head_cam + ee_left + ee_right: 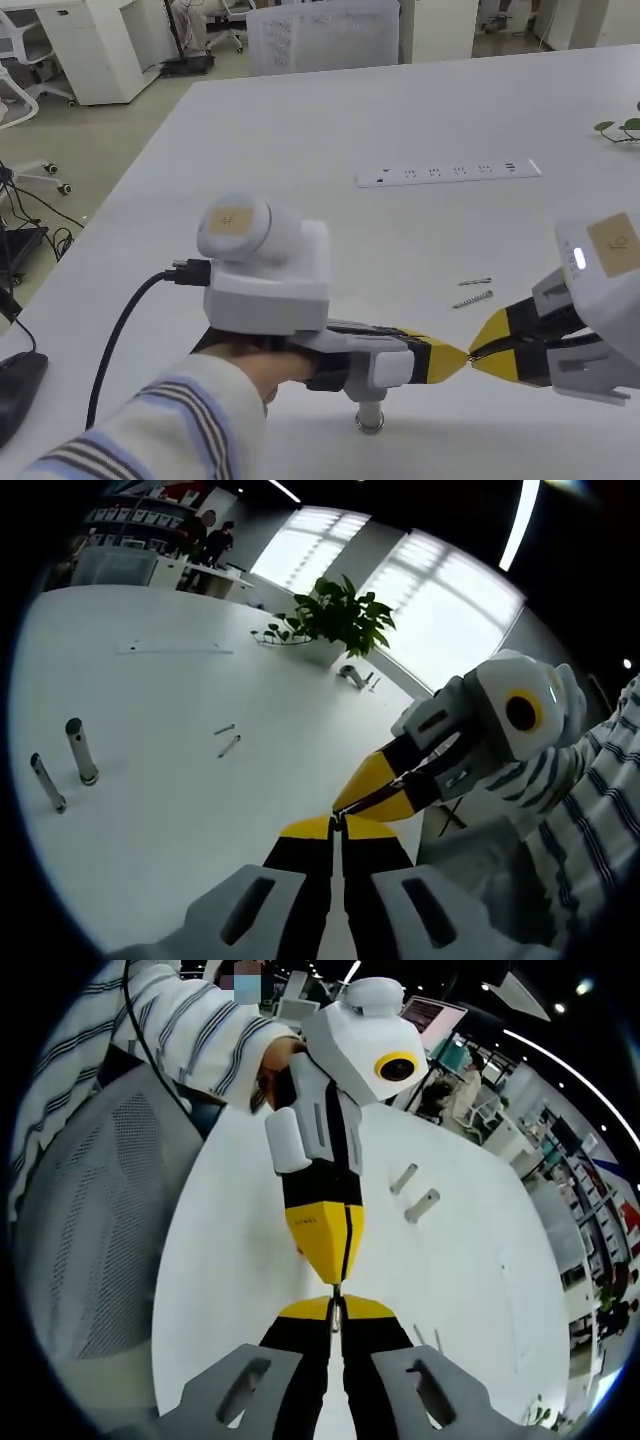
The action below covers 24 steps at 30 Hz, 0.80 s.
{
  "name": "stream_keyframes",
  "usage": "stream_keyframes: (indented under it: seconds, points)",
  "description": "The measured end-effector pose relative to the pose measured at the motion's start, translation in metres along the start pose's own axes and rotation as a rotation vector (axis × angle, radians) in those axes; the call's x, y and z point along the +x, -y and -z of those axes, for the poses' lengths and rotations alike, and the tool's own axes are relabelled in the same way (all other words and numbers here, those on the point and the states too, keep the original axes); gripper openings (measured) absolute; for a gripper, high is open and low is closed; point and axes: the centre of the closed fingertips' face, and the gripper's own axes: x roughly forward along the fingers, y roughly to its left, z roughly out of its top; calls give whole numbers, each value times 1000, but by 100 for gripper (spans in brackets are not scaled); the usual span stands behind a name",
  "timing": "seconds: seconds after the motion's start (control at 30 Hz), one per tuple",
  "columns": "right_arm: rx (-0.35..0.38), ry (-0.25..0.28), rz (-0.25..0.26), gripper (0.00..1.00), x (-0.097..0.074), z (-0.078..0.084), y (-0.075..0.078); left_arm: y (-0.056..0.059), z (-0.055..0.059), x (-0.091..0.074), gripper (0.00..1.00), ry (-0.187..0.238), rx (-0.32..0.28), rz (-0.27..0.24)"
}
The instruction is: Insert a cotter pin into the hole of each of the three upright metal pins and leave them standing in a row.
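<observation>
While the left gripper [340, 828] and right gripper [337, 1310] meet tip to tip, fingers shut, maybe on a thin cotter pin [337, 1300], hold it tight and line it up slowly with the metal pin [370, 412] by the bench's [300, 150] near edge.

two cotter pins [474, 291] lie on the table [300, 130], before the power strip [448, 172]

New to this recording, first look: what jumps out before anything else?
Low in the head view, the left gripper and the right gripper meet tip to tip above the white table, their yellow fingers closed. An upright metal pin stands on the table under the left gripper. Two cotter pins lie loose just beyond the tips.
</observation>
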Motion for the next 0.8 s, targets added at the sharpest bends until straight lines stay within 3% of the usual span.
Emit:
stream_keyframes:
  seconds: [0.37,0.8]
  points:
    - [0,27,-2,4,-2,-3,1,1,-4,-3,0,15,52,7]
    - [89,62,-49,10,-3,-2,-7,7,-2,-5,0,9,135,34]
